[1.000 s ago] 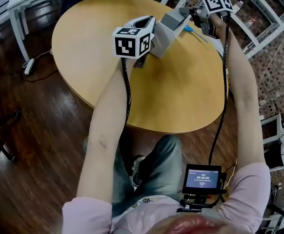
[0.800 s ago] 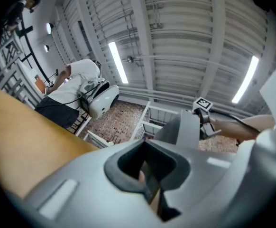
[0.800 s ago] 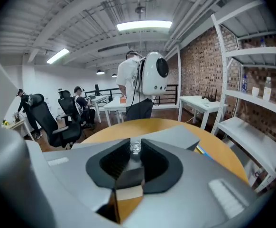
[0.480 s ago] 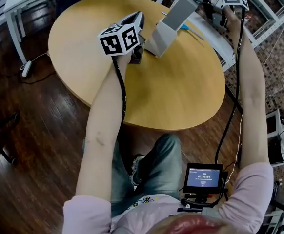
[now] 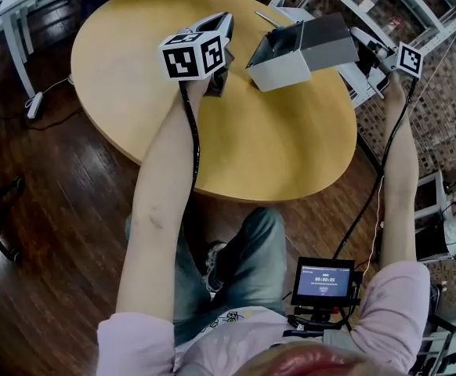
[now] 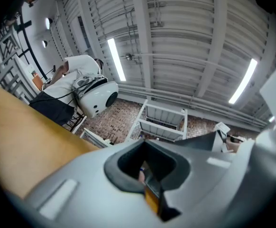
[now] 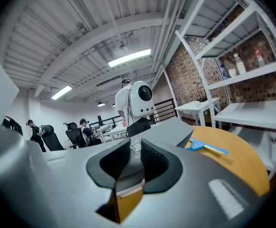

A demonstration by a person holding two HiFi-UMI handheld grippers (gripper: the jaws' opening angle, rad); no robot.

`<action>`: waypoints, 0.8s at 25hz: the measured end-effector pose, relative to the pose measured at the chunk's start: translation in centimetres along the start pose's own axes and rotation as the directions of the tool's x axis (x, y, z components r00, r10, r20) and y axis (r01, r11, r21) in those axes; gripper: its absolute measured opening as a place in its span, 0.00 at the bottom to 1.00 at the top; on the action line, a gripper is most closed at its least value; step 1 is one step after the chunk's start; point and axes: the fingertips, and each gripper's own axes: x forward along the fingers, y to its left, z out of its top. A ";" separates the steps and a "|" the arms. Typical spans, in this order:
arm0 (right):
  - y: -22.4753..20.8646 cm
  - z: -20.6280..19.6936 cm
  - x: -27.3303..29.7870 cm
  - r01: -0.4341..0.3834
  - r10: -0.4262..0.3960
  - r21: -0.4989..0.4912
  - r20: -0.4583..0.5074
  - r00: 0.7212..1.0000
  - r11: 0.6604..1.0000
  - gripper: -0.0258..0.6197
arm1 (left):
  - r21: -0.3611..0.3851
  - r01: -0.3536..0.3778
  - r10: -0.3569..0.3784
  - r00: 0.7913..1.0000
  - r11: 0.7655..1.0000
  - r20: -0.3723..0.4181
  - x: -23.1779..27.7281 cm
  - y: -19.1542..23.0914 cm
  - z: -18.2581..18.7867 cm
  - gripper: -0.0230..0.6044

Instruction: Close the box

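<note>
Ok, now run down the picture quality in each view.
Head view: dim overall, floor dark, edges bowed by the wide lens. Left gripper view: fisheye with black corners, ceiling strip lights blown out. Right gripper view: same fisheye, shelving bowed, ceiling light glaring.

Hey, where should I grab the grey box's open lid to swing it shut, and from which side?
Grip the lid by its thin free edge, coming from the right, opposite where it joins the box. It's a flat panel leaning open toward that side, and the right gripper is clamped there.
</note>
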 end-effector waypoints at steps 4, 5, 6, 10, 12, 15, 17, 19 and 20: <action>-4.4 -3.8 -5.8 -0.022 0.006 0.122 0.125 0.992 0.992 0.15 | 0.000 0.004 -0.004 1.000 1.000 0.002 -0.1 0.1 0.0 0.04; -5.1 -4.9 -6.9 -0.040 0.015 0.152 0.162 0.987 0.988 0.15 | 0.003 0.007 -0.007 1.000 1.000 0.004 -0.3 0.1 0.1 0.04; -5.6 -6.1 -7.8 -0.059 0.023 0.180 0.195 0.981 0.982 0.15 | 0.004 0.010 -0.010 1.000 1.000 0.005 -0.4 0.1 0.2 0.04; -8.0 -10.6 -10.6 -0.080 0.013 0.266 0.246 0.969 0.961 0.15 | 0.006 0.016 -0.016 1.000 1.000 0.005 -0.4 0.1 0.3 0.04; -8.9 -12.8 -11.8 -0.081 0.007 0.305 0.237 0.971 0.949 0.16 | 0.004 0.016 -0.016 1.000 1.000 0.002 -0.3 0.2 0.3 0.04; -9.1 -15.7 -13.4 -0.063 0.005 0.313 0.182 0.983 0.948 0.16 | -0.005 0.016 -0.016 1.000 1.000 0.000 -0.4 0.4 0.2 0.04; -9.1 -17.5 -14.2 -0.015 -0.023 0.293 0.125 0.992 0.956 0.16 | -0.003 0.016 -0.016 1.000 1.000 0.001 -0.6 0.5 0.3 0.04; -9.4 -19.4 -14.9 0.037 -0.052 0.261 0.050 0.997 0.965 0.16 | 0.006 0.019 -0.019 1.000 1.000 -0.001 -0.6 0.5 0.4 0.04; -9.7 -20.4 -15.3 0.069 -0.072 0.239 0.006 0.997 0.969 0.16 | 0.012 0.022 -0.022 1.000 1.000 -0.004 -0.5 0.4 0.4 0.04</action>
